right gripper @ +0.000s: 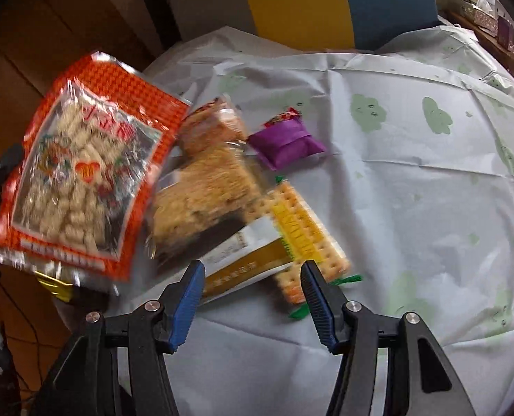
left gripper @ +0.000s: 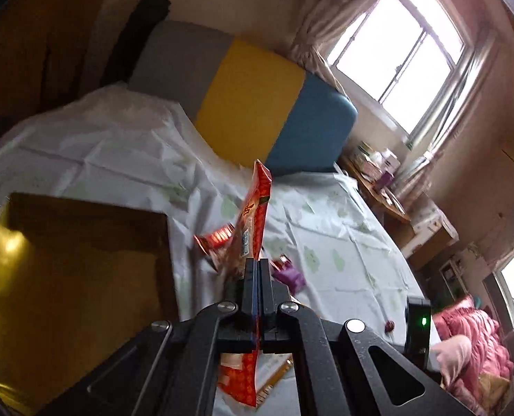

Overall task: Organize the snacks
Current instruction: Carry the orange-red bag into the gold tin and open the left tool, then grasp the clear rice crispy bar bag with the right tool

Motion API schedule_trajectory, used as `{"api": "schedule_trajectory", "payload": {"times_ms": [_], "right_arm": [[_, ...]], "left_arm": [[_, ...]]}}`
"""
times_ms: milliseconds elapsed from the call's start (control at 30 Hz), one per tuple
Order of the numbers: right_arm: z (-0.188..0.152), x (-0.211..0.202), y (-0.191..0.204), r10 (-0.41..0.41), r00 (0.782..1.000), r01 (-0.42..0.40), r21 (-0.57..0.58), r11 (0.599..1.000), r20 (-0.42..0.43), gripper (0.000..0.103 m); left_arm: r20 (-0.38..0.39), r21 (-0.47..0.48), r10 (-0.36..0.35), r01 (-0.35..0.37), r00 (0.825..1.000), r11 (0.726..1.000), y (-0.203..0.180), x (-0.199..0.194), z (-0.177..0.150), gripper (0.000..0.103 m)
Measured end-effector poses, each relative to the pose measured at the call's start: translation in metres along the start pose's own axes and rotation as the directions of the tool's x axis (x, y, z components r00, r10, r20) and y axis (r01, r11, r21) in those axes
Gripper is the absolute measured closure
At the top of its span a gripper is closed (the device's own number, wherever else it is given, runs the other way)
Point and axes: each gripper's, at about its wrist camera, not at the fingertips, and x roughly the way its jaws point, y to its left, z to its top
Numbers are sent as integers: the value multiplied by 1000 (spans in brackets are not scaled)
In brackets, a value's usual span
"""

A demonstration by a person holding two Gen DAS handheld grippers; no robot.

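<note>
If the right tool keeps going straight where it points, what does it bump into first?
Probably the cracker packet lying on the tablecloth. The open right tool points down at its near end; exact depth is hard to judge.

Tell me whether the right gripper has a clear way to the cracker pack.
Probably yes: the right gripper is open just above the cracker pack, nothing lies between them, and the red snack bag hangs off to the side.

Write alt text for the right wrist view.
Open right gripper hovers over a cracker pack among snacks on a pale cloth. At left, a red bag of puffed snacks hangs in the air; a purple packet lies beyond.
</note>
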Motion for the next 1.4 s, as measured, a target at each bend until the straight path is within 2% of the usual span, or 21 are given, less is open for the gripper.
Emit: {"api": "schedule_trajectory", "payload": {"times_ms": [133, 333, 467, 533, 667, 733, 867, 1167, 1400], "right_arm": [[-7, 0, 13, 23, 1000, -23, -5, 1000, 6, 45], [-5, 11, 27, 84, 996, -85, 40, 996, 13, 45], [2, 20, 34, 149, 988, -151, 108, 983, 29, 44], [4, 25, 35, 167, 986, -169, 143, 975, 31, 41], [8, 32, 38, 172, 984, -178, 193, 965, 44, 40], [11, 35, 39, 157, 986, -164, 211, 964, 49, 40], [13, 40, 38, 143, 988, -152, 246, 957, 55, 40], [21, 45, 26, 129, 988, -148, 320, 936, 80, 40], [24, 54, 20, 99, 993, -118, 354, 928, 71, 40]], "left_arm": [[46, -48, 35, -33, 998, 998, 26, -24, 14, 103], [71, -130, 150, -140, 986, 982, 76, -43, 15, 103], [52, -156, 250, -239, 967, 958, 104, -42, 7, 103], [30, -176, 285, -275, 958, 945, 115, -38, 2, 103], [-25, -155, 338, -337, 941, 929, 129, -27, -15, 101], [-21, -131, 361, -360, 932, 924, 126, -26, -23, 101], [-12, -70, 374, -374, 927, 925, 110, -22, -37, 97], [-9, 126, 309, -306, 951, 944, 47, -20, -75, 84], [-50, 225, 244, -228, 968, 947, 17, -15, -114, 83]]}}
